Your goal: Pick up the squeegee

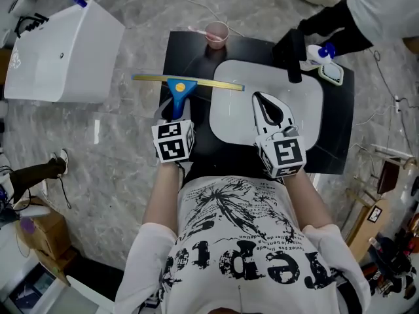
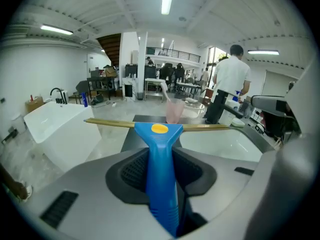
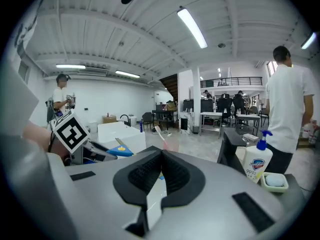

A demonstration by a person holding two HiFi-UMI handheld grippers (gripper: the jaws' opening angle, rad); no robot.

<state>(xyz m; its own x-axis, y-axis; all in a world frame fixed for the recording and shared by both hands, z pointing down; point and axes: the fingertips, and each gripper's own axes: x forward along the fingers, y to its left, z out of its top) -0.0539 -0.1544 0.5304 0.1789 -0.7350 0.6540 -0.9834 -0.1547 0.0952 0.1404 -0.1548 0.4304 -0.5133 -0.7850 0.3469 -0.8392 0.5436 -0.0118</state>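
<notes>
The squeegee [image 1: 178, 89] has a blue handle and a long yellow-edged blade that lies crosswise over the left edge of the black counter [image 1: 190, 48]. My left gripper [image 1: 175, 112] is shut on the blue handle, below the blade. In the left gripper view the squeegee [image 2: 160, 151] runs straight up between the black pads, with its blade level ahead. My right gripper [image 1: 261, 99] hovers over the white sink basin [image 1: 229, 120] with its jaws together and nothing in them. In the right gripper view the right gripper [image 3: 159, 176] shows only a thin slit between its pads.
A pink cup [image 1: 217, 33] with a toothbrush stands at the counter's far edge. A black faucet [image 1: 294, 56], a soap bottle [image 1: 321, 52] and a soap dish [image 1: 332, 74] sit at the far right, beside a person's dark sleeve. A white tub [image 1: 62, 51] stands on the floor to the left.
</notes>
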